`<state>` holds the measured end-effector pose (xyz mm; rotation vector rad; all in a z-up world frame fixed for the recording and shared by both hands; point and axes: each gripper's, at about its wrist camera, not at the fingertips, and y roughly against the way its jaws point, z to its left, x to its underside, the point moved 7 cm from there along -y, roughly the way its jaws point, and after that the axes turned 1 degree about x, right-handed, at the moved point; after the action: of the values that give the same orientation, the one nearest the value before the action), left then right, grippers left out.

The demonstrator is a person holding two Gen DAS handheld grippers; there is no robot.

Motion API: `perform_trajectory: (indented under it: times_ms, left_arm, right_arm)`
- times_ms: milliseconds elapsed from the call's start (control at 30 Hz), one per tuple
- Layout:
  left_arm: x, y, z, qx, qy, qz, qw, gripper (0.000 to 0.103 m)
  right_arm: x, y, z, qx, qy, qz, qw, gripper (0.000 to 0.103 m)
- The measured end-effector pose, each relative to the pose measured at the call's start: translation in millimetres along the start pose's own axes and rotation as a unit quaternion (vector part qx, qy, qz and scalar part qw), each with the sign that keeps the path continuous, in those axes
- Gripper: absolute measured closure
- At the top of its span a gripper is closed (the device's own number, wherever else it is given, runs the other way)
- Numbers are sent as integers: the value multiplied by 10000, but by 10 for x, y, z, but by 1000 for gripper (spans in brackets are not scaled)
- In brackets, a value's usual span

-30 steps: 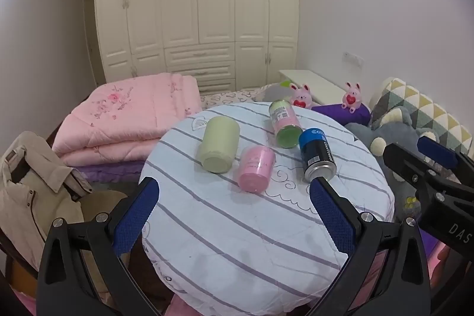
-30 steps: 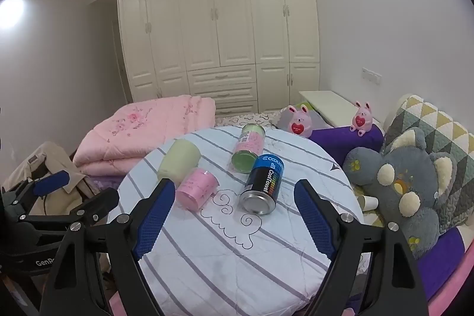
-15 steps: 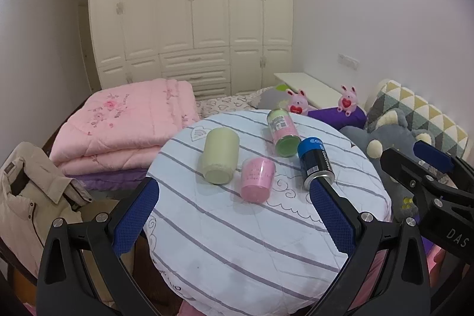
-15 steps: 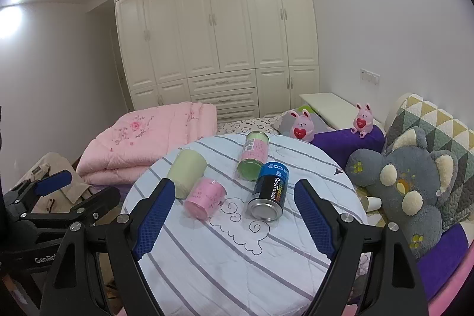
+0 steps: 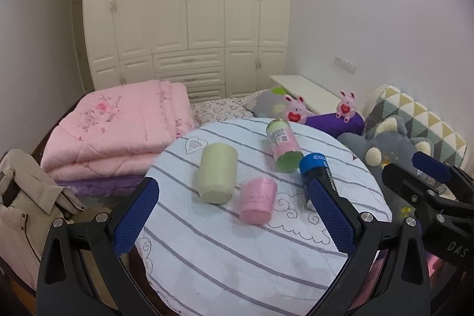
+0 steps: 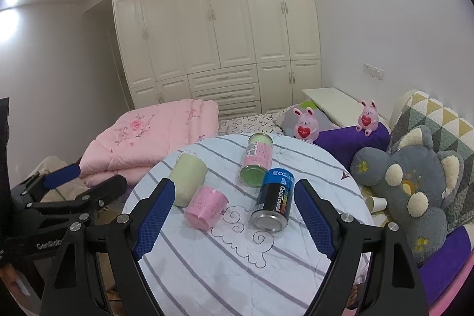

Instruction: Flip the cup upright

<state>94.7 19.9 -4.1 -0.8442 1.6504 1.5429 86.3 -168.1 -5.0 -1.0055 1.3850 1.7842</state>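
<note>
Several cylinders lie on their sides on a round table (image 5: 225,256) (image 6: 207,265) with a striped white cloth. They are a pale green cup (image 5: 215,177) (image 6: 187,179), a small pink cup (image 5: 257,205) (image 6: 206,211), a pink can with green ends (image 5: 283,144) (image 6: 257,159) and a blue-black can (image 5: 317,176) (image 6: 274,201). My left gripper (image 5: 234,221) is open and empty, held back above the table's near edge. My right gripper (image 6: 232,219) is open and empty, also back from the objects.
A folded pink quilt (image 5: 118,132) lies on the bed to the left. A grey plush toy (image 6: 408,185), purple cushions (image 6: 349,138) and pink bunny toys (image 6: 305,126) sit to the right. A beige jacket (image 5: 23,203) is at the near left. White wardrobes (image 5: 189,19) fill the back wall.
Both grippers have drawn back and risen a little from the table, so the objects look smaller and further off. Both stay open. Nothing on the table has moved.
</note>
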Motion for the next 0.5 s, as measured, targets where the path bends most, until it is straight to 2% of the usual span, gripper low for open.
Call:
perform_trajectory:
  times_ms: [100,267,500]
  left_arm:
    - [-13,-39,51,134,93,70,9998,0]
    - [-56,-113,58,46,-10,101,9999,0]
    - [-17,-210,62,10,-9,226,9997,0]
  right_arm:
    - [-39,-28,-14,52,-32,-2,10000,19]
    - [-44,-53,-20,31,-124,8,9999,19]
    - [-69,-141,-68,241,-38,72,9997,19]
